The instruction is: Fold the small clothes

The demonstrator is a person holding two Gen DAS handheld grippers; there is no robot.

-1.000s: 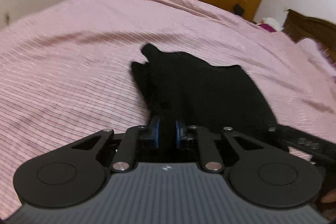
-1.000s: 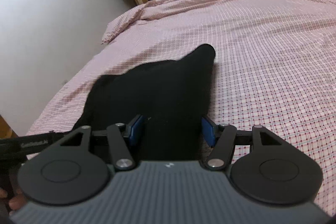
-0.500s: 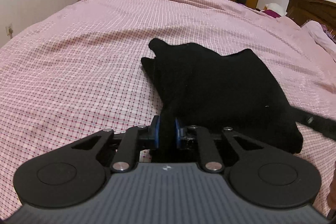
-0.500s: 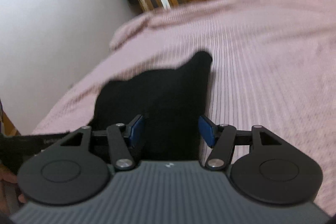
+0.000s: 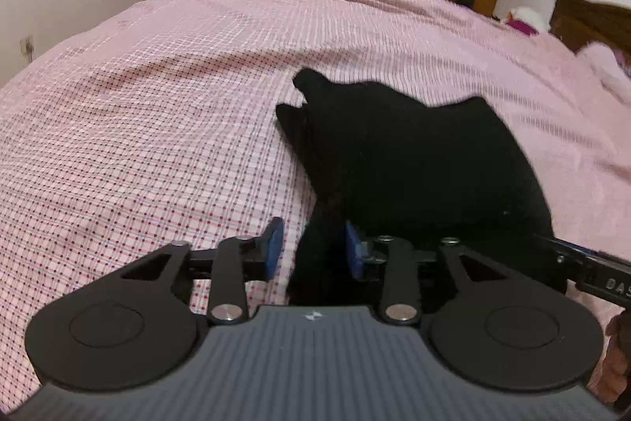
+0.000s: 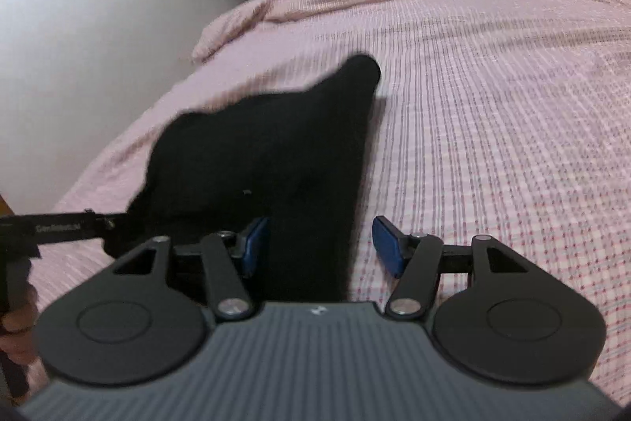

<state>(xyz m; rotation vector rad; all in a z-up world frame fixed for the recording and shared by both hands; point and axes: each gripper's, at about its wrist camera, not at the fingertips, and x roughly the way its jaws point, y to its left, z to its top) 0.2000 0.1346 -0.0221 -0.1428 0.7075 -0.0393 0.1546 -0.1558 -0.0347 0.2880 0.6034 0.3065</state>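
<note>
- Left gripper (image 5: 311,251): fingers opening, near edge of black garment (image 5: 414,164) between them, pads off the cloth.
- Black garment: lying folded on pink checked bed (image 5: 138,145), near its front edge.
- Right gripper (image 6: 321,243): fingers wide, cloth between, not pinched.
- Advised: withdraw both straight back, avoid dragging the fold.

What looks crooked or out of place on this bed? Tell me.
The black garment lies unevenly on the pink checked bedspread: two corners at its far left edge don't line up, one poking out past the other. Nothing looks spilled or damaged.
</note>
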